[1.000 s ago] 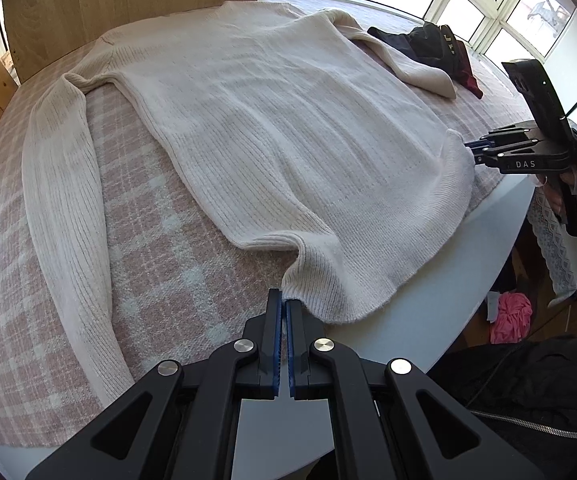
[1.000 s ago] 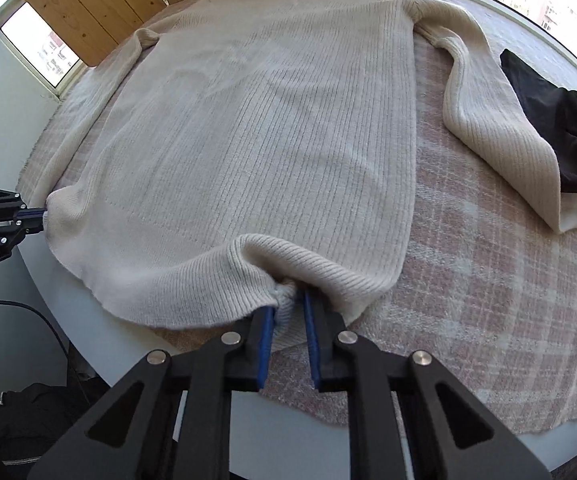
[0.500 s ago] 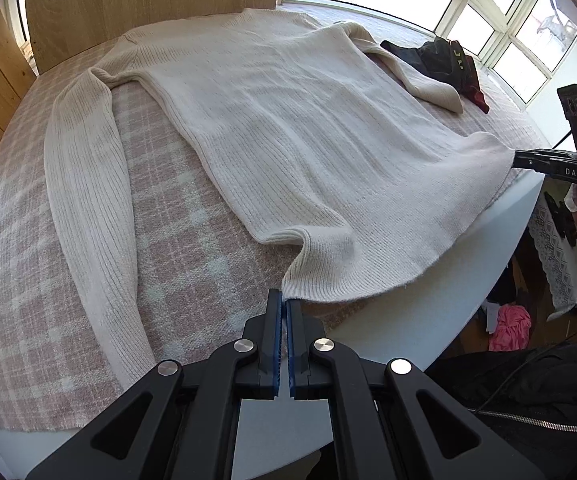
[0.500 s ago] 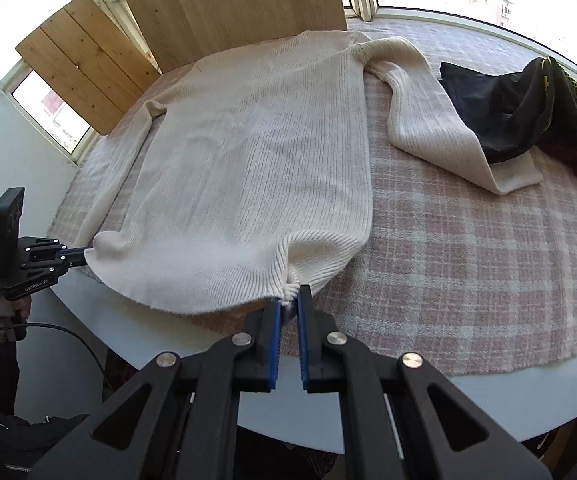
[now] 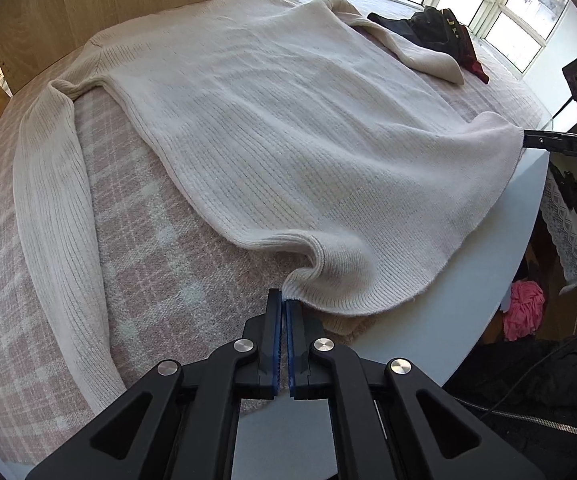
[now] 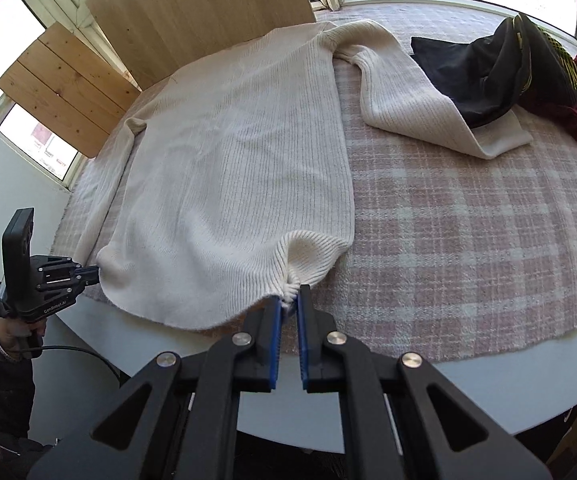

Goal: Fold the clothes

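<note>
Left wrist view: left gripper [image 5: 282, 308] and right gripper [image 6: 289, 303] each clench 1 hem corner of the sweater [image 5: 288, 120], whose length runs away from both.

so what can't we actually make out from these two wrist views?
- Left wrist view: how much hem of the cream sweater sits between the left gripper pads; the closed jaws cover it.
- Right wrist view: the far cuff of the sleeve, partly under the dark clothes pile.
- Both views: table near edge, hidden by the right gripper body.
</note>
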